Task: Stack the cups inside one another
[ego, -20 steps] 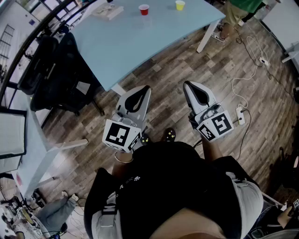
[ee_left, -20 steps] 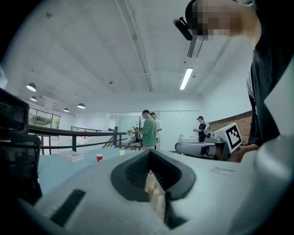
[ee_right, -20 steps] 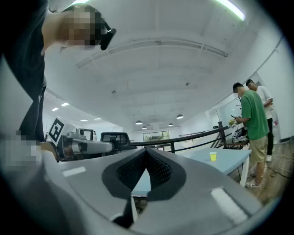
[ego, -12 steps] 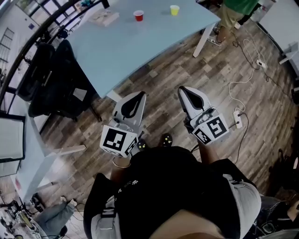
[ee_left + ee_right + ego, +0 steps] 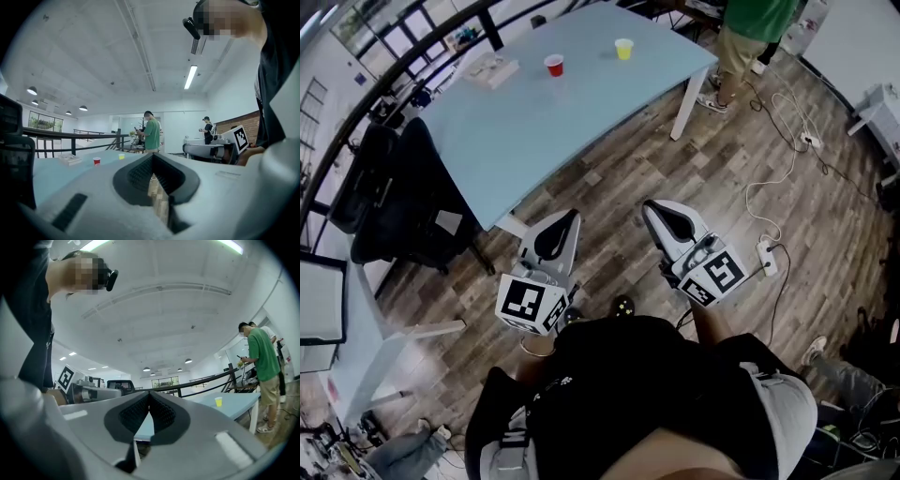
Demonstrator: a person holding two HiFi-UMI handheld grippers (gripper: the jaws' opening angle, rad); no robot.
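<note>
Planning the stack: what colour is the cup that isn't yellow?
The other cup is red; the head view shows it best.

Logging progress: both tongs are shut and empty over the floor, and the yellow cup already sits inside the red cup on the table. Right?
No. The head view shows the yellow cup standing apart from the red cup on the table. The left tongs and right tongs are shut and empty.

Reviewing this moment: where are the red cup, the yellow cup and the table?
red cup (image 5: 554, 65): head view, middle of the cup.
yellow cup (image 5: 623, 49): head view, middle of the cup.
table (image 5: 581, 112): head view, bare top nearer than the cups.
</note>
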